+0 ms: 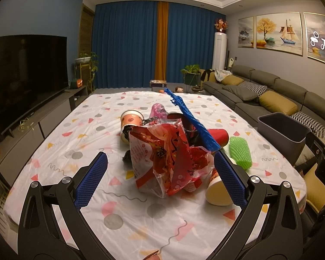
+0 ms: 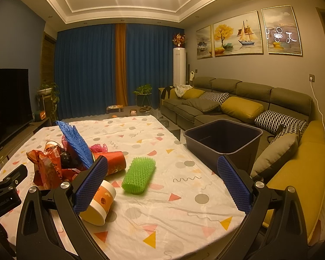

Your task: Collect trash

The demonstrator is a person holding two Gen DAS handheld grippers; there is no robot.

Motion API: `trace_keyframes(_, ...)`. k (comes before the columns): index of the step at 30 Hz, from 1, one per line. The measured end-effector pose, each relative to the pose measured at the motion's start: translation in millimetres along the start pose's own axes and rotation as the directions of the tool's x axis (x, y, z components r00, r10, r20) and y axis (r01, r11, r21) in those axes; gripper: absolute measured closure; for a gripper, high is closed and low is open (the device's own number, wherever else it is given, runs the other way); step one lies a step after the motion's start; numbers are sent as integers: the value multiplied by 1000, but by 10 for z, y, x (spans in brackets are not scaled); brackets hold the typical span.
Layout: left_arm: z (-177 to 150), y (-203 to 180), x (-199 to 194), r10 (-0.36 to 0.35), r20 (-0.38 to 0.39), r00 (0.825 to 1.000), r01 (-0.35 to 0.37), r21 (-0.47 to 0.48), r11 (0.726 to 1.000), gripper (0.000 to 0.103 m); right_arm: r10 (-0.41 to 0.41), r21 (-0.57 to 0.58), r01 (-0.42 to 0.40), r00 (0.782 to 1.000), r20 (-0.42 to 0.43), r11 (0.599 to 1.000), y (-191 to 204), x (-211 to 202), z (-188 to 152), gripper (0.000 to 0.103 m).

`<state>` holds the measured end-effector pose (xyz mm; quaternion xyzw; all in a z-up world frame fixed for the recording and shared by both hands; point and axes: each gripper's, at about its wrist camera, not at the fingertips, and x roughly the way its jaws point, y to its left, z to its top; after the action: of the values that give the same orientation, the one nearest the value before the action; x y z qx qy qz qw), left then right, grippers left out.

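A heap of trash lies on the patterned tablecloth (image 1: 123,218). A crumpled red plastic bag (image 1: 162,158) is in front, with a blue foam net (image 1: 190,121) leaning over it, a red cup (image 1: 218,135) and an upright paper cup (image 1: 131,120) behind. My left gripper (image 1: 160,158) is open just before the red bag, holding nothing. A tipped paper cup (image 2: 101,201) lies by the left pad of my open right gripper (image 2: 162,162). The green foam net (image 2: 138,177) lies ahead between its fingers, untouched. A dark bin (image 2: 223,138) stands off the table's right edge.
A grey sofa (image 2: 238,99) with yellow cushions runs along the right wall behind the bin. A television (image 1: 26,71) on a low cabinet stands to the left. Blue curtains and potted plants are at the far end. The table's right edge (image 2: 205,164) runs close to the bin.
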<state>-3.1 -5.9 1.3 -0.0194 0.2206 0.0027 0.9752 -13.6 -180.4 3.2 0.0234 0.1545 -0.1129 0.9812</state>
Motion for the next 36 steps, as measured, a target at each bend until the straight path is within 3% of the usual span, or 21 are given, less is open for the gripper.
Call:
trace_keyframes(18, -18, 169, 109, 2, 8, 1000, -2, -52, 999, 6, 25, -7, -25, 1000, -1, 1000, 63, 81, -53, 5)
trace_keyframes(32, 25, 236, 476, 7, 17, 1000, -6, -51, 999, 6, 98, -42, -98, 995, -6, 994, 233, 269, -120, 5)
trace_keyframes(36, 40, 194, 636, 2, -3, 1000, -2, -39, 999, 18, 136, -40, -137, 991, -13, 990, 266, 372, -125, 5)
